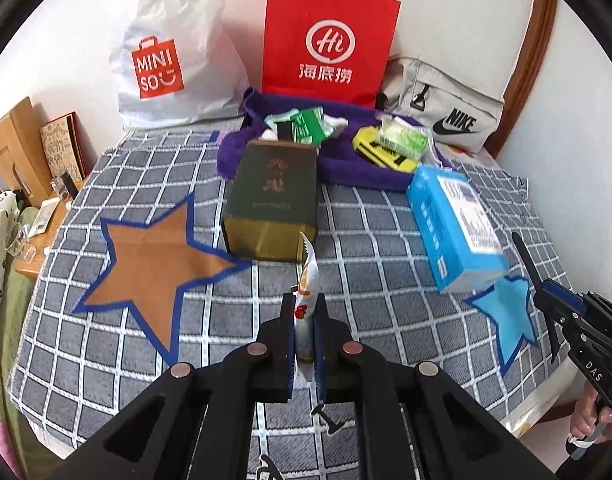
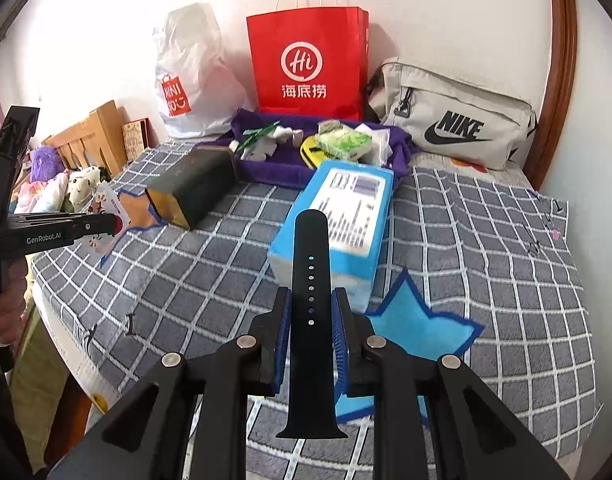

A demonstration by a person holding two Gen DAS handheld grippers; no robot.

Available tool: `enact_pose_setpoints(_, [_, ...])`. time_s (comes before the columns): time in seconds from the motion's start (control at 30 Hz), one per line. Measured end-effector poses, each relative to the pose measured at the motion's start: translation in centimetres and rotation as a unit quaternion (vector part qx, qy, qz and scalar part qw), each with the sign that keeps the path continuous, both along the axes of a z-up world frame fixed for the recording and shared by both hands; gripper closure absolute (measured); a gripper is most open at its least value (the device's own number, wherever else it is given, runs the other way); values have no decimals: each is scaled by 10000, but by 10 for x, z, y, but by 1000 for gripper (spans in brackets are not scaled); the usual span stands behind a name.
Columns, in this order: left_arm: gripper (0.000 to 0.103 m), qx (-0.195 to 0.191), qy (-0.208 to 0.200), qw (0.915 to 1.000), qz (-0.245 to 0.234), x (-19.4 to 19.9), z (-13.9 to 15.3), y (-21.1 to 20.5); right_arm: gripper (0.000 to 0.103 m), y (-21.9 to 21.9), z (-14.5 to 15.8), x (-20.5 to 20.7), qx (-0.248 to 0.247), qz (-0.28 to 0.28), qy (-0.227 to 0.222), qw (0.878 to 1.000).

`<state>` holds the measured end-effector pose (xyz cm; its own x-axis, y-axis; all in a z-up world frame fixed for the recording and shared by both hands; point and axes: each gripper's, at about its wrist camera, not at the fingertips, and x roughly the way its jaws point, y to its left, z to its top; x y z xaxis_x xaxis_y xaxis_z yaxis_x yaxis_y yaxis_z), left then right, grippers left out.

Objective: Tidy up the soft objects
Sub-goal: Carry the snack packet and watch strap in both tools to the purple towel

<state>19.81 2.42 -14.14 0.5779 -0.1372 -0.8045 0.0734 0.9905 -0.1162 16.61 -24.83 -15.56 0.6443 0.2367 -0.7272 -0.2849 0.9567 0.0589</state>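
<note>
My left gripper [image 1: 304,312] is shut on a thin white snack packet [image 1: 307,280], held edge-on above the checked blanket, in front of the dark green box [image 1: 274,204]. From the right wrist view the same packet [image 2: 106,220] shows in that gripper [image 2: 116,222] at the left. My right gripper [image 2: 310,312] is shut on a black watch strap [image 2: 310,280], held upright above the blue star patch [image 2: 417,324], just before the blue tissue pack [image 2: 341,216]. The right gripper with the strap [image 1: 525,256] also shows at the right of the left wrist view.
A purple towel [image 1: 345,168] at the back holds green and yellow packets [image 1: 401,140]. Behind stand a white Miniso bag [image 1: 166,52], a red paper bag [image 1: 329,40] and a grey Nike bag [image 1: 445,108]. An orange star patch [image 1: 154,256] lies left. Wooden furniture [image 1: 14,148] is far left.
</note>
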Motion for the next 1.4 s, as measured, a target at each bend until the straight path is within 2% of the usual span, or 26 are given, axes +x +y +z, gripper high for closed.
enact_pose_setpoints(0.3, [95, -23, -245, 9997, 31, 23, 24, 1, 83, 3, 27, 32, 11, -89, -121, 9999])
enact_pose_setpoints(0.7, [95, 81, -362, 9993, -15, 81, 37, -10, 83, -2, 45, 107, 143, -395, -256, 9988])
enact_pose_setpoints(1.4, [95, 28, -248, 9994, 226, 185, 23, -3, 83, 5, 47, 230, 480, -365, -397, 9974])
